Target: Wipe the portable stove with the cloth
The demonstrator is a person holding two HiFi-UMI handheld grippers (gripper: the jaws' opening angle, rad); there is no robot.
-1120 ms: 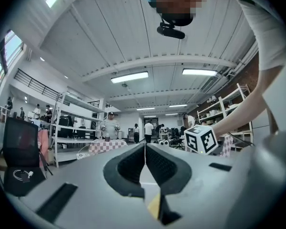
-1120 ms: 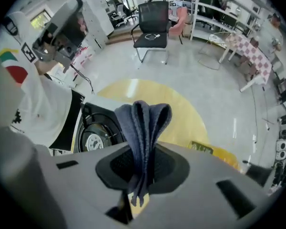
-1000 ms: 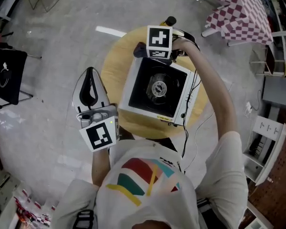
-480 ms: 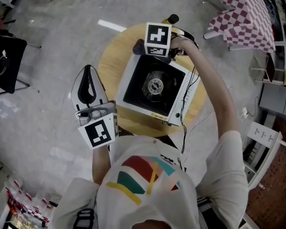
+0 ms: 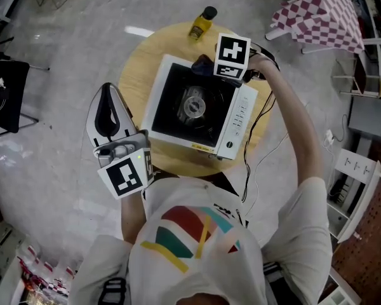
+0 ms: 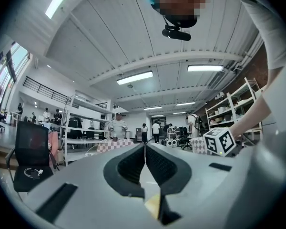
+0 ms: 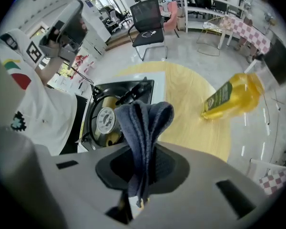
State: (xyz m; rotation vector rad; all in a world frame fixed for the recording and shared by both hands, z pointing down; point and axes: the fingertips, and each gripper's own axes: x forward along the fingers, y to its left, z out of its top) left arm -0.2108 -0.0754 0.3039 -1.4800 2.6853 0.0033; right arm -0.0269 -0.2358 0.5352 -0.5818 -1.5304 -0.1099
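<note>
The white portable stove (image 5: 236, 116) with its black top and round burner (image 5: 192, 107) sits on a round wooden table (image 5: 134, 81). My right gripper (image 5: 213, 67) is shut on a dark blue cloth (image 5: 200, 62) at the stove's far edge, near its right side. In the right gripper view the folded cloth (image 7: 143, 123) rises from my right gripper (image 7: 142, 149), above the burner (image 7: 105, 120). My left gripper (image 5: 108, 93) is shut and empty, held off the table's left side. In the left gripper view my left gripper (image 6: 144, 147) points out into the room.
A yellow bottle (image 5: 202, 22) stands on the table beyond the stove, also in the right gripper view as the bottle (image 7: 233, 99). A cable (image 5: 257, 138) hangs off the stove's right side. A checked tablecloth (image 5: 317, 11) is at top right, a black chair (image 5: 3, 97) at left.
My right gripper has carried the cloth from the stove's far-left corner to the right along its far edge. The yellow bottle has come into full view. The left gripper has barely moved.
</note>
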